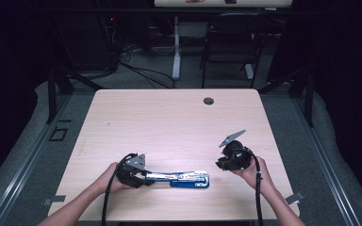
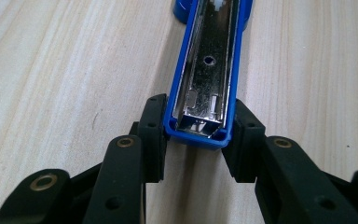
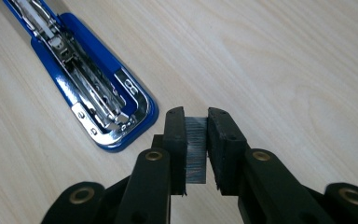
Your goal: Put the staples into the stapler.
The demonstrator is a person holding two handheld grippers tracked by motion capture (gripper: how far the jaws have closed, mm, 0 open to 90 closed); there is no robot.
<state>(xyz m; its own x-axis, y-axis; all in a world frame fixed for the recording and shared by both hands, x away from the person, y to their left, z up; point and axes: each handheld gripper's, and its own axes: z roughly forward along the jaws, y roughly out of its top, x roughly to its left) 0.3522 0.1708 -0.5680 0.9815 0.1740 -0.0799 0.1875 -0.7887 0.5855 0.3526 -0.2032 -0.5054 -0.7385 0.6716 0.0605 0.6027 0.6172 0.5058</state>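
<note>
A blue stapler [image 1: 181, 178] lies opened out flat near the front edge of the wooden table [image 1: 169, 117], its chrome magazine facing up. My left gripper [image 1: 144, 178] is shut on the left end of the stapler; in the left gripper view the pads [image 2: 153, 135] press both sides of the blue arm [image 2: 207, 70] around the open metal channel. My right gripper [image 1: 223, 164] hovers to the right of the stapler, shut on a grey strip of staples [image 3: 196, 149] held upright between its jaws. In the right gripper view the stapler's base [image 3: 93, 93] lies just left of the right gripper [image 3: 196, 135].
A round cable hole [image 1: 209, 100] sits near the table's far edge. Behind the table stand a dark chair [image 1: 228, 42] and a white desk leg [image 1: 176, 47], with cables on the floor. Bare wood spreads across the table's middle and back.
</note>
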